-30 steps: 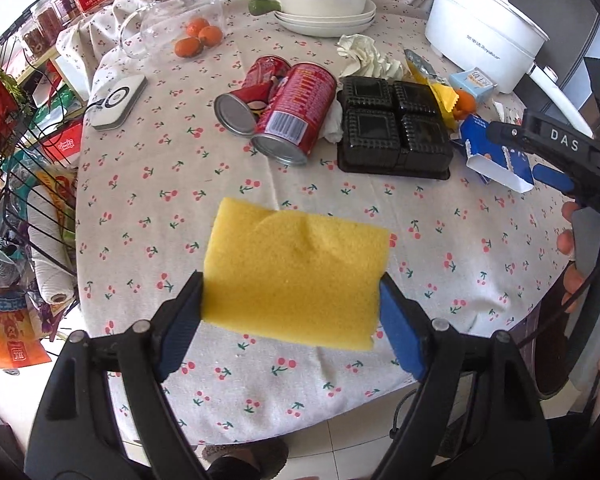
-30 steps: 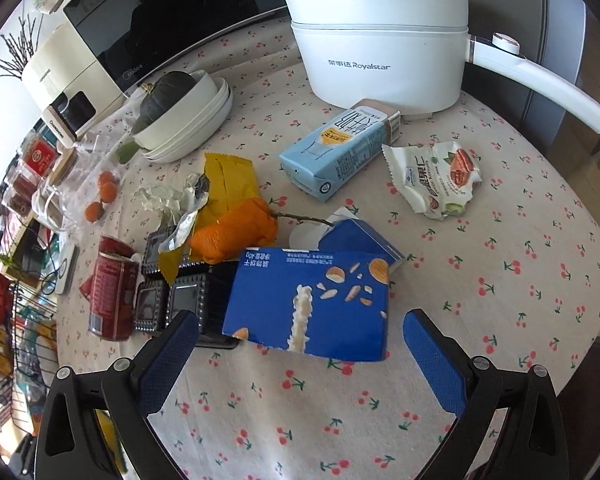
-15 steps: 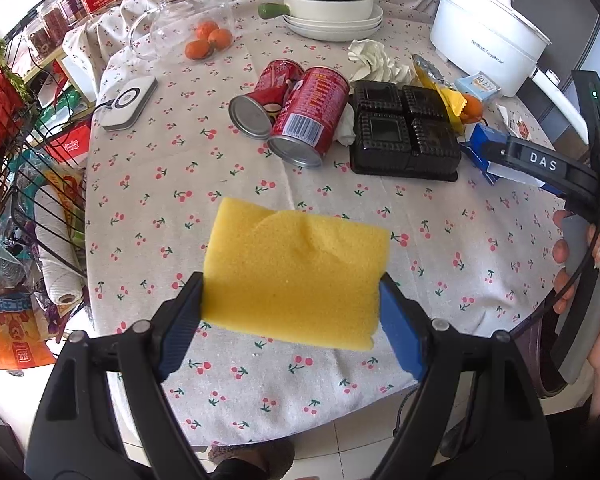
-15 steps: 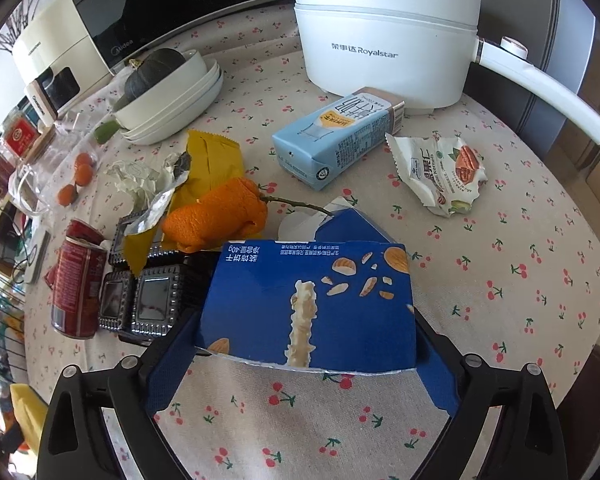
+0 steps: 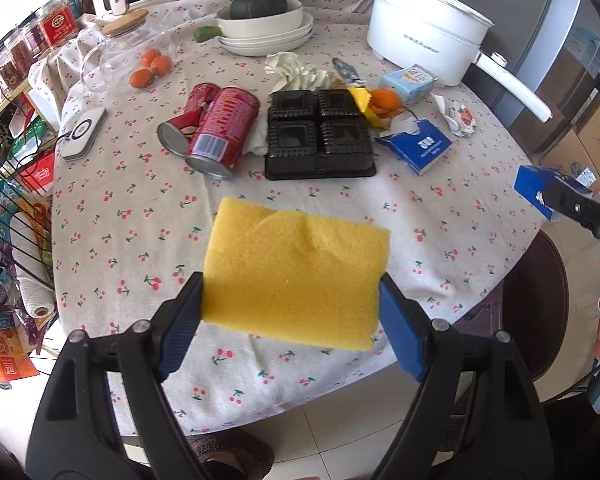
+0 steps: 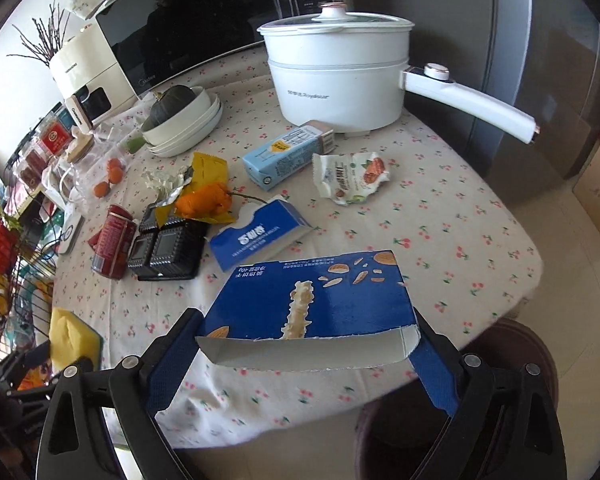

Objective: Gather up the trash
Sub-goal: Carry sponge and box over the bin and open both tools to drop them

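Observation:
My left gripper [image 5: 292, 316] is shut on a yellow sponge [image 5: 296, 276], held above the table's near edge. My right gripper [image 6: 304, 344] is shut on a torn blue snack box [image 6: 312, 300], lifted over the table's front edge; it also shows in the left wrist view [image 5: 540, 192]. On the cherry-print tablecloth [image 6: 440, 240] lie another blue box piece [image 6: 256, 236], two red cans [image 5: 220, 128], a black plastic tray [image 5: 320, 136], orange peel [image 6: 204, 202], a light blue carton [image 6: 288, 156], a snack wrapper [image 6: 352, 176] and crumpled tissue [image 5: 296, 70].
A white electric pot [image 6: 340, 76] with a long handle stands at the back right. Stacked white bowls with a squash [image 5: 264, 20], a glass jar with oranges [image 5: 144, 64] and a white device [image 5: 82, 132] sit on the table. A wire rack [image 5: 8, 184] stands left. A brown stool [image 6: 512, 352] is below.
My right gripper closed on the blue box, lifted it and pulled it back off the table. My left gripper drew back a little with the sponge.

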Tool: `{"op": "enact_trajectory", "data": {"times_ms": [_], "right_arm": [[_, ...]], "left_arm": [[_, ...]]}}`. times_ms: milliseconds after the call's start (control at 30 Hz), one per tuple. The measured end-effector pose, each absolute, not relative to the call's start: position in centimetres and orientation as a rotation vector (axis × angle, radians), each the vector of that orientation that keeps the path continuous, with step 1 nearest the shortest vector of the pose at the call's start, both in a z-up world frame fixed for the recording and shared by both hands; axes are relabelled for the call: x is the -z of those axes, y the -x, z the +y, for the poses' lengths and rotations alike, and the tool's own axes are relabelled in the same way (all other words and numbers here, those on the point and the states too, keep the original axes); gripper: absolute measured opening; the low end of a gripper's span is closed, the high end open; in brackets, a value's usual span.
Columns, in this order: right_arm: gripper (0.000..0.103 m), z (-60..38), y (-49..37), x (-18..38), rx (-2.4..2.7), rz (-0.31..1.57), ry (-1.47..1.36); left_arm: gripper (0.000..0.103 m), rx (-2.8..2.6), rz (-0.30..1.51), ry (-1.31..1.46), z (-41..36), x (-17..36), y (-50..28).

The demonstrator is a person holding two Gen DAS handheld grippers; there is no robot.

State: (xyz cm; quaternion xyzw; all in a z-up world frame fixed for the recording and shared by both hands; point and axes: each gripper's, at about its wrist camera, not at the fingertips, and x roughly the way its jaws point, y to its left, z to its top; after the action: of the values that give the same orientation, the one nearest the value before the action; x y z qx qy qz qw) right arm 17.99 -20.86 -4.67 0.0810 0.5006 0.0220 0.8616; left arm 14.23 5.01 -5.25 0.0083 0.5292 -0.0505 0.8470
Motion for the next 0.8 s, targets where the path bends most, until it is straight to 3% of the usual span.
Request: {"op": "enact_trajectory", "data": {"times_ms": [800], "right_arm": [[0.098, -39.8, -2.2, 7.3, 0.171, 1.100, -0.263]], "left_arm": [[0.083, 0.599, 1.081, -0.264, -17.9, 7.3, -7.7]]}}
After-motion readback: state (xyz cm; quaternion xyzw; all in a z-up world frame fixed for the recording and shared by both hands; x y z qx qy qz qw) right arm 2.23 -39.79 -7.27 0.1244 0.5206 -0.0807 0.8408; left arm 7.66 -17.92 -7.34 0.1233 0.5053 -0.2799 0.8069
